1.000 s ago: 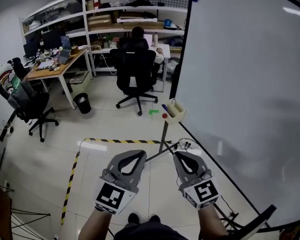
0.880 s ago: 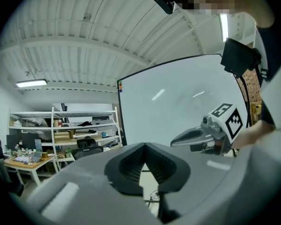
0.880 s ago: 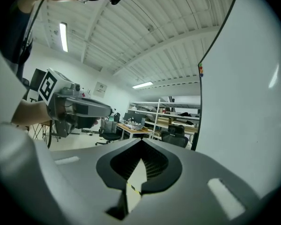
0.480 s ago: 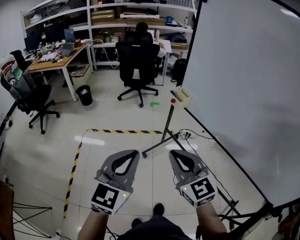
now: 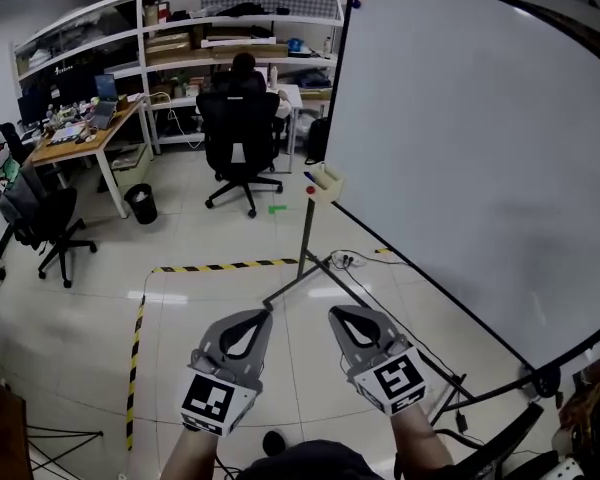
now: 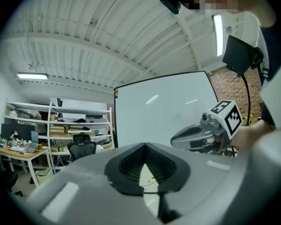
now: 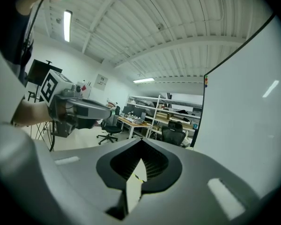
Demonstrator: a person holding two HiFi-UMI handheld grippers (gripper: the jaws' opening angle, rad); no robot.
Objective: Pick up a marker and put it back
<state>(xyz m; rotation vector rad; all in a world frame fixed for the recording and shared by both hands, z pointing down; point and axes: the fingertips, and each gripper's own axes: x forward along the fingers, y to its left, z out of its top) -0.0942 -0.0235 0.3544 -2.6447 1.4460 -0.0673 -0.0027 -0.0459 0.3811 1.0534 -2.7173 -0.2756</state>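
Note:
In the head view a small beige marker tray (image 5: 326,182) hangs at the lower left corner of the big whiteboard (image 5: 480,138). A blue marker (image 5: 308,177) sticks out of it, and something red (image 5: 311,190) shows at its side. My left gripper (image 5: 263,315) and right gripper (image 5: 336,314) are held side by side low in that view, over the floor and well short of the tray. Both are shut with nothing between the jaws. The left gripper view shows its own shut jaws (image 6: 145,145), and the right gripper view shows the same (image 7: 141,139).
The whiteboard's stand legs (image 5: 298,286) spread over the floor ahead, with a cable and power strip (image 5: 341,260) beside them. Yellow-black tape (image 5: 220,265) marks the floor. A person sits in a black office chair (image 5: 238,140) before the shelves (image 5: 230,28). A desk (image 5: 80,133), chair (image 5: 40,218) and bin (image 5: 140,204) stand left.
The head view has swung, so the whiteboard and its tray now sit further left and a bit higher. Both grippers stay low, side by side and shut.

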